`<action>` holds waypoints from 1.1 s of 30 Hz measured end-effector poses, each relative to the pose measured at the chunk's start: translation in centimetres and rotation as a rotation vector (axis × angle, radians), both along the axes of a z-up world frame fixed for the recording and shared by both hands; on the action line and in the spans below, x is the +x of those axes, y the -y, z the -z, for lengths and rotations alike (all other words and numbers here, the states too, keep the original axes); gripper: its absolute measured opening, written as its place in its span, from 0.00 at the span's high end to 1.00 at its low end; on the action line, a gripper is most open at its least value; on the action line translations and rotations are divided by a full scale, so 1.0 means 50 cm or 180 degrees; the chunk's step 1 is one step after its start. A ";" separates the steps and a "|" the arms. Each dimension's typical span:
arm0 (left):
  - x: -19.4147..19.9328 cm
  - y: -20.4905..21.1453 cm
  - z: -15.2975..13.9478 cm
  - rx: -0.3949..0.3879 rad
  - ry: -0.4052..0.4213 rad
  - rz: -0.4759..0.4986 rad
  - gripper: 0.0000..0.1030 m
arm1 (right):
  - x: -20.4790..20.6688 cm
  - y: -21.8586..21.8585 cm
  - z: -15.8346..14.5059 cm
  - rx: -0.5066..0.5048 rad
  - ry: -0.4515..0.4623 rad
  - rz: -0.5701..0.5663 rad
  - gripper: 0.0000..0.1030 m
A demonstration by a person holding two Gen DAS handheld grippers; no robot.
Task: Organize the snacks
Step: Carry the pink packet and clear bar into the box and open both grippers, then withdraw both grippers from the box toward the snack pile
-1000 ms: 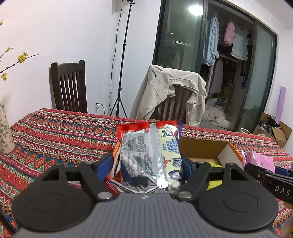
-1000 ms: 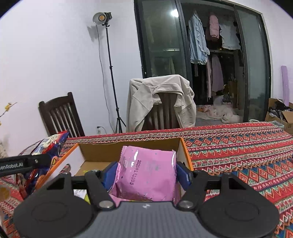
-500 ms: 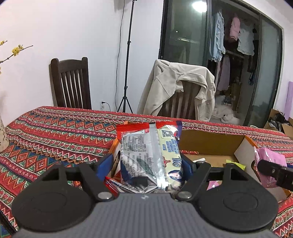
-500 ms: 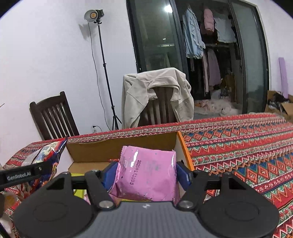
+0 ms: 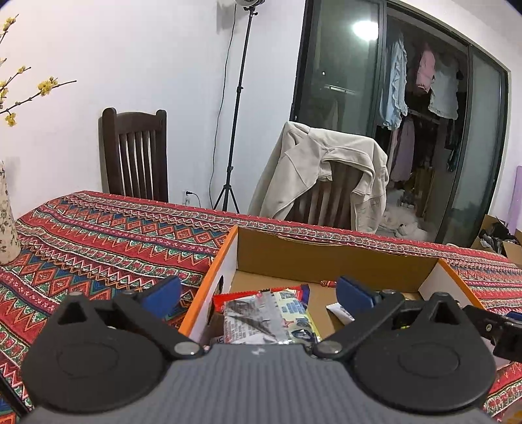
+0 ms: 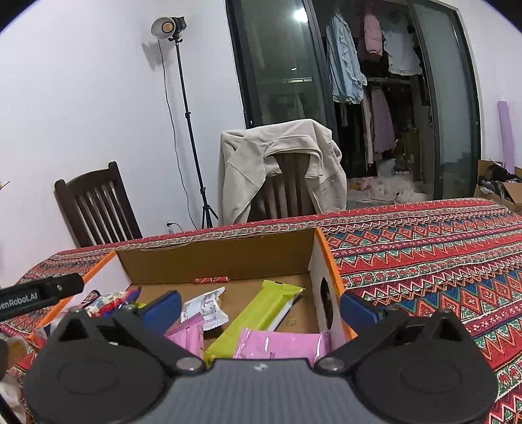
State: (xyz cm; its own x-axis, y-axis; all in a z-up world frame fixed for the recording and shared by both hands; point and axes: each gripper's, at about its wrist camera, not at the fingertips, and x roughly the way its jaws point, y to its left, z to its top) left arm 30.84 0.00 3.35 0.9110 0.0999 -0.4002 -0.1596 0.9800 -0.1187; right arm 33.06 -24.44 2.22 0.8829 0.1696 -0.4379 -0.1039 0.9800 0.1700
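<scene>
Both grippers' jaws are opening, left gripper (image 5: 257, 290) above a silver snack packet (image 5: 270, 318), right gripper (image 6: 259, 301) above a pink pouch (image 6: 280, 344), both lying in the cardboard box (image 6: 212, 257) with several others.

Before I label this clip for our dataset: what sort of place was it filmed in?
Most likely a lived-in home, in a dining room. A table under a patterned red tablecloth has wooden chairs, one draped with a beige jacket; clothes hang behind glass doors. The studio light suggests staged filming.
</scene>
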 end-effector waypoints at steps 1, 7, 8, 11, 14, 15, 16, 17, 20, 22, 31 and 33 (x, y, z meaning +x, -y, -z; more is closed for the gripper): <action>-0.001 0.000 0.000 -0.0007 0.0006 0.0005 0.00 | 0.001 0.002 0.000 -0.0001 -0.0005 -0.0001 0.00; -0.005 -0.001 -0.006 -0.0027 0.0018 0.0027 0.00 | -0.006 -0.003 -0.004 -0.0039 0.0012 -0.0016 0.00; -0.007 -0.001 -0.009 -0.0033 0.0017 0.0029 0.00 | -0.008 -0.003 -0.006 -0.0039 0.0019 -0.0019 0.00; -0.013 -0.005 -0.023 -0.0100 0.0000 0.0024 0.00 | -0.020 -0.002 -0.020 -0.0058 0.0072 0.0001 0.00; -0.022 -0.009 -0.041 -0.0131 -0.0039 0.0037 0.00 | -0.037 0.000 -0.043 -0.0055 0.0135 -0.0001 0.00; -0.028 -0.010 -0.046 -0.0129 -0.0046 0.0034 0.00 | -0.042 0.000 -0.050 -0.0056 0.0147 -0.0010 0.00; -0.034 -0.011 -0.052 -0.0133 -0.0044 0.0043 0.00 | -0.047 0.000 -0.056 -0.0064 0.0154 -0.0018 0.00; -0.042 -0.014 -0.057 -0.0143 -0.0040 0.0055 0.00 | -0.052 -0.001 -0.062 -0.0078 0.0163 -0.0028 0.00; -0.066 -0.024 -0.069 -0.0154 -0.0049 0.0064 0.00 | -0.074 -0.001 -0.073 -0.0152 0.0175 -0.0057 0.00; -0.082 -0.030 -0.074 -0.0168 -0.0063 0.0076 0.00 | -0.090 0.001 -0.076 -0.0195 0.0156 -0.0072 0.00; -0.158 -0.053 -0.079 -0.0135 -0.0125 0.0159 0.00 | -0.173 0.014 -0.054 -0.0349 0.0008 -0.0180 0.00; -0.178 -0.061 -0.077 -0.0167 -0.0123 0.0152 0.00 | -0.195 0.015 -0.048 -0.0385 -0.0014 -0.0210 0.00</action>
